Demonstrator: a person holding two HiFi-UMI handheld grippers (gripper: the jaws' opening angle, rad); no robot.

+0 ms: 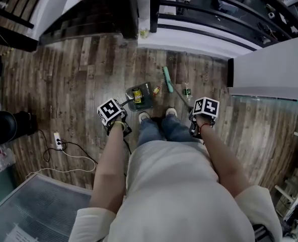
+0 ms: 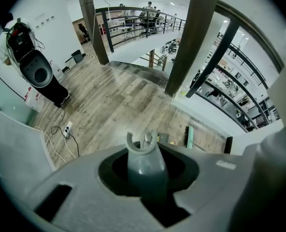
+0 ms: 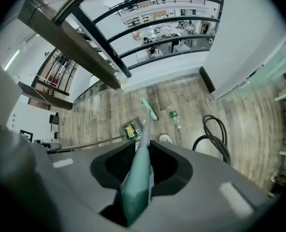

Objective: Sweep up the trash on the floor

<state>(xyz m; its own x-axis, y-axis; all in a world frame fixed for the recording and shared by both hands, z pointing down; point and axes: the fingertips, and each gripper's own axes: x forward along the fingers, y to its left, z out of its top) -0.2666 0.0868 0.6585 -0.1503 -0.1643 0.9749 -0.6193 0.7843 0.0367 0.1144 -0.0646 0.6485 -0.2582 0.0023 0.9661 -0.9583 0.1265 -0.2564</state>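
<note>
Left gripper [image 1: 118,127] clenches dustpan handle [image 2: 143,154], right gripper [image 1: 197,126] teal broom handle [image 3: 137,180] (floor [image 1: 71,79] open leftward, railing [image 1: 209,15] ahead); dustpan [image 1: 147,102] holds yellow wrapper [image 1: 137,95].

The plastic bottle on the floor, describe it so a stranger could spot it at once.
On the wood-plank floor near the black railing, look just ahead of the person's right shoe. The bottle lies on its side right of the green broom head; unlike the yellow wrapper in the dustpan, it is clear with a green label.

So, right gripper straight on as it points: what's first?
Shut on the broom handle, the right gripper aims steeply down: likely the wood floor near the broom head. Depth unclear.
</note>
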